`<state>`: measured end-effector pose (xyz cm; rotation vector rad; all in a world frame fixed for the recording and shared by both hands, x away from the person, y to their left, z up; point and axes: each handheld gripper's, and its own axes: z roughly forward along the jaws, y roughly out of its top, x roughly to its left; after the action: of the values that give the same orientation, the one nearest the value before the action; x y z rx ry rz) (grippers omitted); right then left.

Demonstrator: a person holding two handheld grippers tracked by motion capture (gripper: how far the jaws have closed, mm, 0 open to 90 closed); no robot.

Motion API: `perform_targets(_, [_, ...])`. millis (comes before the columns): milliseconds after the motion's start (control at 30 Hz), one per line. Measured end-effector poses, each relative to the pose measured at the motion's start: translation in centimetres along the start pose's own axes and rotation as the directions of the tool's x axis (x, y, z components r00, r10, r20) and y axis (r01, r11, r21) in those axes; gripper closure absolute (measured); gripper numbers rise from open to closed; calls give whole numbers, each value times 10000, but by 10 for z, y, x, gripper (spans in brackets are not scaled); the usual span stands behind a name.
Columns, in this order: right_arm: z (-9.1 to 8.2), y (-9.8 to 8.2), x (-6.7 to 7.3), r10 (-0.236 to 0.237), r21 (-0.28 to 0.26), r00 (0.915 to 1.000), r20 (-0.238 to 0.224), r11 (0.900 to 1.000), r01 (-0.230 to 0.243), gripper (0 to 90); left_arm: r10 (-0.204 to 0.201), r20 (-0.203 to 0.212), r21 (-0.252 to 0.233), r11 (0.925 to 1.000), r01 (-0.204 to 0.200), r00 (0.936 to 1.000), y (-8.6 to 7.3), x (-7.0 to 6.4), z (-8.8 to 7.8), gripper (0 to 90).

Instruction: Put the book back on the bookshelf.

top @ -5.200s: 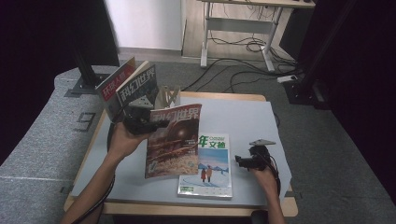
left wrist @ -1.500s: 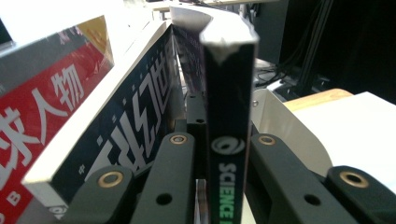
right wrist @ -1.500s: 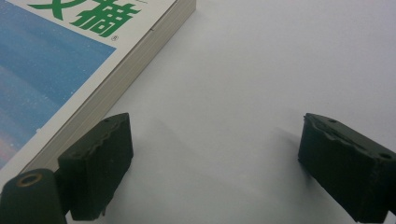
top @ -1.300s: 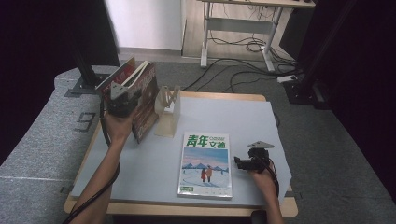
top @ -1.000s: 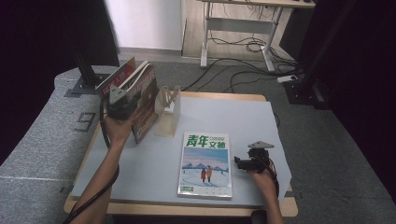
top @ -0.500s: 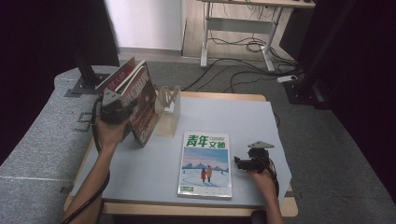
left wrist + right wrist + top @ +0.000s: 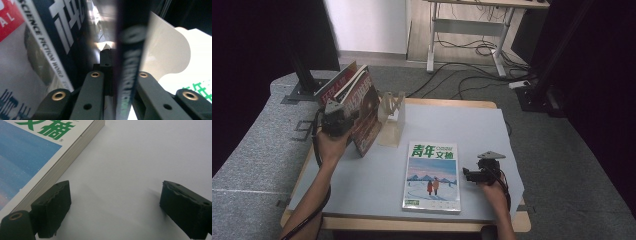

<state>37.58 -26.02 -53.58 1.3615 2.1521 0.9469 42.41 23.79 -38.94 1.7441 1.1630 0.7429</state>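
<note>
Left gripper (image 7: 343,121) clamps dark magazine (image 7: 127,75); the left gripper view shows its spine between the jaws. Right gripper (image 7: 113,210) gapes wide, green-titled magazine (image 7: 37,152) beside one jaw.

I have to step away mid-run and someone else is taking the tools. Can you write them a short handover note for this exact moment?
Left tool: shut on the dark magazine, gripping its spine and holding it upright at the clear rack on the table's far left.
Right tool: open, holding nothing, resting on the grey table just right of the blue-cover magazine.
Done: one magazine already stands leaning behind the dark one; the dark one is up at the rack.
Left: settle the dark magazine and let go, then probably stand the blue-cover magazine, which lies flat near the front edge.
</note>
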Motion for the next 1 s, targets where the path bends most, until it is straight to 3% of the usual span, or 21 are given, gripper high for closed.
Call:
perform_targets(67, [0,0,0,13,-4,10000,-3,10000,-13,96,104,-182,-59,9999,-105,9998,2,-2,0,844])
perform_targets(233, [0,0,0,18,0,10000,-2,10000,-18,96,-352,-94,-338,9988,349,9993,4,1,4,846])
perform_targets(500, [0,0,0,12,-6,10000,-4,10000,-12,96,-324,-138,-953,9950,309,9994,5,-5,11,847])
perform_targets(667, [0,0,0,25,-2,10000,-5,10000,-25,96,-222,-275,-743,9970,201,9994,3,-5,19,845])
perform_targets(867, [0,0,0,17,0,10000,-6,10000,-17,96,-320,-337,-814,9963,291,9989,-2,3,17,842])
perform_targets(1000, [0,0,0,10,-1,10000,-4,10000,-10,96,-131,-387,-709,9974,104,9992,-2,5,15,825])
